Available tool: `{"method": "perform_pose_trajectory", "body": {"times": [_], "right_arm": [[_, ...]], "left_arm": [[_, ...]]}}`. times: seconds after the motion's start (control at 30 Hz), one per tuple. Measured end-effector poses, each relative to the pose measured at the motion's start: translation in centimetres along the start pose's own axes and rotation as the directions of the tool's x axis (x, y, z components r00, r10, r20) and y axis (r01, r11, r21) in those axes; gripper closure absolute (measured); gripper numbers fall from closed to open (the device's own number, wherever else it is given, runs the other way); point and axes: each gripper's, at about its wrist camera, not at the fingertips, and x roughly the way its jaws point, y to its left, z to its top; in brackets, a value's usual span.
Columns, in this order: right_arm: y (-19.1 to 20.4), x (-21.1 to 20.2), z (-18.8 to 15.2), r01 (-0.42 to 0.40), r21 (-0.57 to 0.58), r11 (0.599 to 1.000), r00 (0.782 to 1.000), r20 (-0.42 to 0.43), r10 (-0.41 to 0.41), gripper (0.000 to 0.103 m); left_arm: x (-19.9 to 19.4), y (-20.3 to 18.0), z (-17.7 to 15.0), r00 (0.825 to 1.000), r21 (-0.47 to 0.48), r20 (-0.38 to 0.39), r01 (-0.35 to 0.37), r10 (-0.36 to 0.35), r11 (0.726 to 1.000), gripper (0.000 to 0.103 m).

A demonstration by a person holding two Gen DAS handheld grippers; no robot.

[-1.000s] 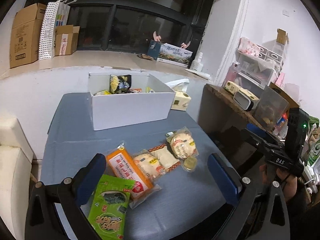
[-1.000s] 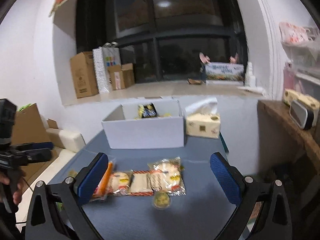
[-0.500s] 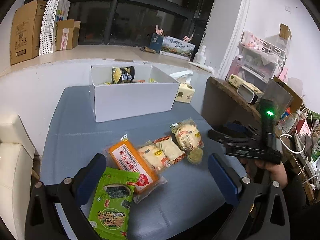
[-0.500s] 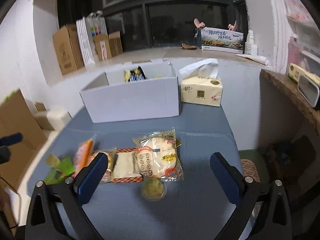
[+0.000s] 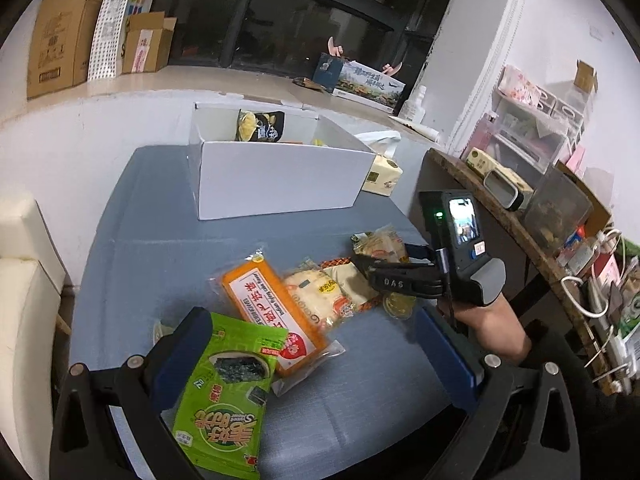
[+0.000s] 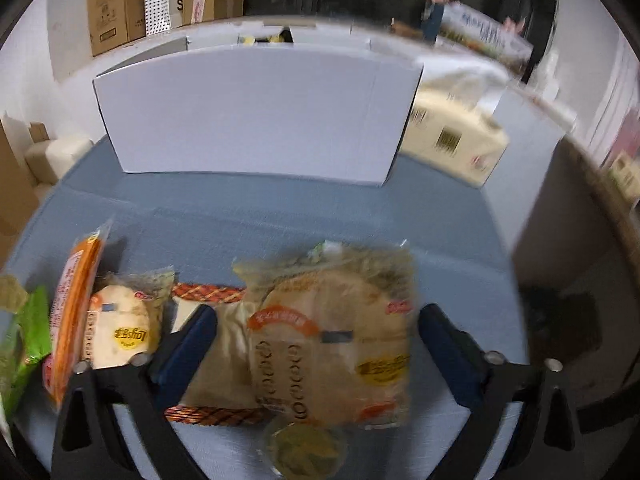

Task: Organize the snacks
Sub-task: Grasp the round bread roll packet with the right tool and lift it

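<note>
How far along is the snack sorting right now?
Barely started. A dark chip bag already sits in the white box. The right gripper has been closing around a bun packet, not yet gripped. The green seaweed pack, orange pack and other snacks remain on the table.

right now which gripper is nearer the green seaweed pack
Left. The left gripper has the green seaweed pack beside its left finger; the right gripper straddles a bread packet further right.

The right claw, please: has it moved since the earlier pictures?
Yes. The right claw has come down and forward toward the white box, its jaws closing around the bread packet.
</note>
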Motion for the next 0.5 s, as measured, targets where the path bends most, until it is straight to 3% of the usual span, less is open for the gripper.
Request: {"method": "perform_pose_trajectory", "body": {"times": [0.27,0.5], "right_arm": [[-2.3,-4.8,0.4,-0.023,0.064,0.998,0.988,0.151,0.014,0.026],[-3.9,-13.0,0.0,-0.096,0.082,0.992,0.951,0.303,0.066,0.026]], "left_arm": [[0.4,0.4,-0.1,1.0,-0.022,-0.005,-0.004,0.004,1.0,0.0],[2.6,0.3,0.4,0.999,-0.02,-0.05,-0.013,0.012,1.0,0.0]]}}
